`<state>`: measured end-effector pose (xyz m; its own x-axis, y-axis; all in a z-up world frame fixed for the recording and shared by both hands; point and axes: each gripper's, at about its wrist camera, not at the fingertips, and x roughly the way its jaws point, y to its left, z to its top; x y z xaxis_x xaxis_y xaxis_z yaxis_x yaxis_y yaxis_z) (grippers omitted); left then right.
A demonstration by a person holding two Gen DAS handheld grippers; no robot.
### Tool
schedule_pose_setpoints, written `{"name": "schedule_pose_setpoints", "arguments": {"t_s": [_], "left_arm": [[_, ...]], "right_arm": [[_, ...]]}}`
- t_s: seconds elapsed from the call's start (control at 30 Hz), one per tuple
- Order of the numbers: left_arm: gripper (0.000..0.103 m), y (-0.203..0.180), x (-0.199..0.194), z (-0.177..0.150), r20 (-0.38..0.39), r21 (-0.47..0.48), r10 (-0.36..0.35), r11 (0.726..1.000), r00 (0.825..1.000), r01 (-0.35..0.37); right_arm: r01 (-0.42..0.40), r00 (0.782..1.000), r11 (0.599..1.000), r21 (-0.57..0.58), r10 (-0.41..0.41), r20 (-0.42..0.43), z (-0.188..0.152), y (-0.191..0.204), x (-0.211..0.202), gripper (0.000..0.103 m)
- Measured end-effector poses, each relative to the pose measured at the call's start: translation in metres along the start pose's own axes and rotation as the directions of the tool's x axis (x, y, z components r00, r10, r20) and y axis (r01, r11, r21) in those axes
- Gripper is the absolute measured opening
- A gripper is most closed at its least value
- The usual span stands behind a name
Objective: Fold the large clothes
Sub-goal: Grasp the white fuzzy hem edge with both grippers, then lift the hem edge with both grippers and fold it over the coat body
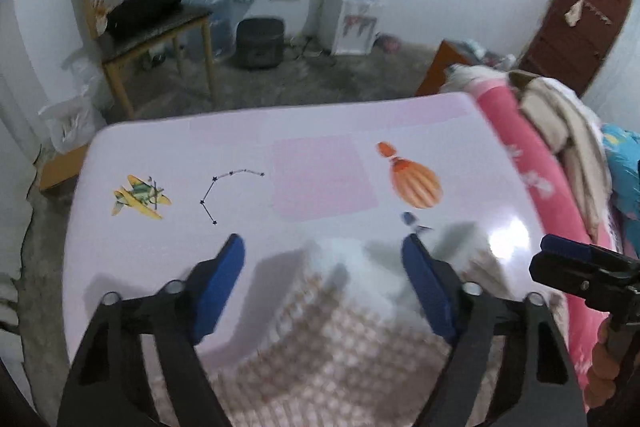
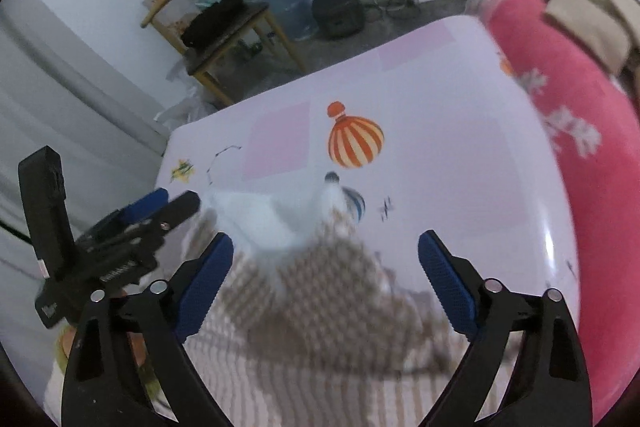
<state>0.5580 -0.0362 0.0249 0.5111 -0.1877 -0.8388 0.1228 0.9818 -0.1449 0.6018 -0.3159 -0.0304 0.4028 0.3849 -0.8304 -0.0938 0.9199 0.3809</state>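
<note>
Below both claws lies a brown-and-white checked garment (image 1: 340, 355), blurred in both views, spread over the near part of a glossy pale lilac table (image 1: 168, 251) printed with pink squares, a yellow aeroplane (image 1: 140, 197), a dotted star line and an orange striped balloon (image 1: 416, 183). A white part of the garment (image 2: 276, 219) sticks up at its far edge, just short of the balloon print.

The left claw (image 1: 322, 259) hangs over the checked cloth with its blue-padded fingers (image 1: 224, 279) spread wide; the cloth shows in the gap, but the pads do not press on it. The right claw (image 2: 326, 259) is likewise spread, its blue pads (image 2: 444, 283) standing apart above the garment with nothing pinched. In the right wrist view the left claw shows at the left edge, and in the left wrist view the right claw shows at the right edge, so the two sit side by side.

Along the right side of the table runs a pink blanket with white snowflake shapes (image 2: 580, 131), with beige cloth (image 1: 560, 123) heaped on it. Beyond the table stand a wooden chair with a dark seat (image 1: 152, 27) bearing a black bundle, a white water dispenser topped with a blue bottle (image 1: 356, 3), a dark round pot on the grey floor and a brown door (image 1: 576, 23).
</note>
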Motion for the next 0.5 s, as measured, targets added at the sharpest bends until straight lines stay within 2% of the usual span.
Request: {"name": "schedule_pose_setpoints", "arguments": {"t_s": [0.03, 0.2, 0.23, 0.3, 0.37, 0.43, 0.5], "left_arm": [[0.070, 0.003, 0.006, 0.001, -0.016, -0.012, 0.003, 1.000, 1.000, -0.003], [0.044, 0.019, 0.029, -0.003, -0.109, -0.081, -0.038, 0.996, 0.993, 0.029], [0.041, 0.020, 0.030, -0.005, -0.108, -0.086, -0.054, 0.995, 0.993, 0.045], [0.027, 0.020, 0.030, -0.006, -0.109, -0.078, -0.072, 0.995, 0.991, 0.064], [0.017, 0.017, 0.026, -0.007, -0.110, -0.054, -0.084, 0.995, 0.990, 0.079], [0.013, 0.011, 0.017, -0.009, -0.095, -0.019, -0.077, 0.997, 0.993, 0.075], [0.011, 0.006, 0.006, -0.012, -0.082, 0.014, -0.079, 0.997, 0.994, 0.081]], "right_arm": [[-0.001, 1.000, 1.000, 0.013, 0.002, -0.016, 0.005, 0.000, 0.010, 0.083], [0.016, 0.997, 0.999, 0.031, -0.014, -0.079, 0.012, 0.003, 0.041, 0.063], [0.024, 0.995, 0.999, 0.031, -0.021, -0.093, 0.011, 0.004, 0.045, 0.057], [0.040, 0.993, 0.999, 0.022, -0.037, -0.113, 0.009, 0.006, 0.051, 0.040], [0.063, 0.992, 0.998, 0.013, -0.061, -0.112, 0.009, 0.007, 0.051, 0.024], [0.062, 0.993, 0.998, 0.000, -0.061, -0.101, 0.006, 0.009, 0.044, 0.015], [0.047, 0.995, 0.999, -0.009, -0.048, -0.089, 0.003, 0.008, 0.036, 0.012]]}}
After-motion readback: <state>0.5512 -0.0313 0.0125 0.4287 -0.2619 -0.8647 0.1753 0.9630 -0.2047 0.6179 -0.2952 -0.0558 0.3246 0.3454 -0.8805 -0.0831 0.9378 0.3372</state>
